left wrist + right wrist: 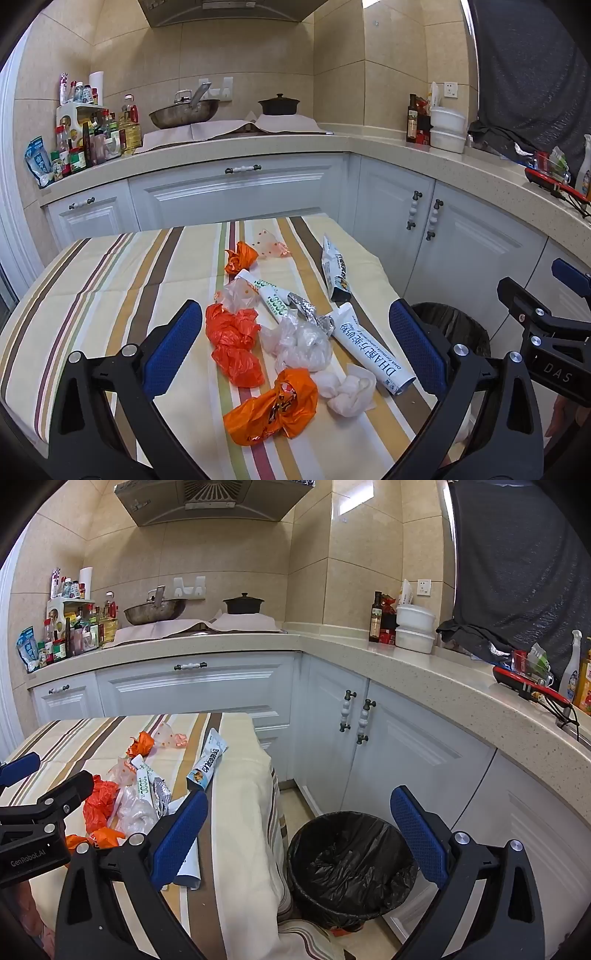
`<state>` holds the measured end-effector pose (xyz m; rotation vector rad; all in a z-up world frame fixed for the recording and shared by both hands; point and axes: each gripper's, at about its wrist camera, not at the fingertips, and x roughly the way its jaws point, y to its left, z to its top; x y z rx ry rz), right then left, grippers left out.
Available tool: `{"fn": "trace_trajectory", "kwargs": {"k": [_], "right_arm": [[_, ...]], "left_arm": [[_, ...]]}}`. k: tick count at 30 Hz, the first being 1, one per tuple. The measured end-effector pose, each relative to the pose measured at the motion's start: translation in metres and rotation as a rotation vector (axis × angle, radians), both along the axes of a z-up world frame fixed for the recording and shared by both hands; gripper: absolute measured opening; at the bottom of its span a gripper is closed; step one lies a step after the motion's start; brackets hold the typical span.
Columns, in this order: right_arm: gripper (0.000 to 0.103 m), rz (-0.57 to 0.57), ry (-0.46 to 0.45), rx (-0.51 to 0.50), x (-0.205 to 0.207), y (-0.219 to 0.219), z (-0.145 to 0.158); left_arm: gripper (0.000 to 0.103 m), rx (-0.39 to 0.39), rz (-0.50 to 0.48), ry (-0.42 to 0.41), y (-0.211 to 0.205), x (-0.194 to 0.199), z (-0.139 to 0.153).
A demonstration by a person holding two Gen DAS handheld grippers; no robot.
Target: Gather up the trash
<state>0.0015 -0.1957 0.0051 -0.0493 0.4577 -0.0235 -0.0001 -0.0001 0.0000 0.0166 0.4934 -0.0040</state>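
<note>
The left gripper [295,347] hangs spread and empty over the trash [280,347] strewn on the table [103,280]; the right gripper [299,834], likewise spread and empty, faces the bin [351,864] below-right. Best to pinch one orange bag [273,406] squarely before lifting.

The right gripper [295,834] hovers, jaws wide, above the black-lined bin [351,864].

Open bin [351,864] stands unobstructed between table edge [258,812] and cabinets [406,760].
</note>
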Motion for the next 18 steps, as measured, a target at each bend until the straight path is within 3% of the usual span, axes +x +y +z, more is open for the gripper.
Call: {"fn": "trace_trajectory", "kwargs": {"k": [18], "right_arm": [[0.096, 0.0, 0.0, 0.0, 0.0, 0.0003, -0.0001]], "left_arm": [[0.099, -0.008, 0.0, 0.012, 0.0004, 0.0006, -0.0002]]}}
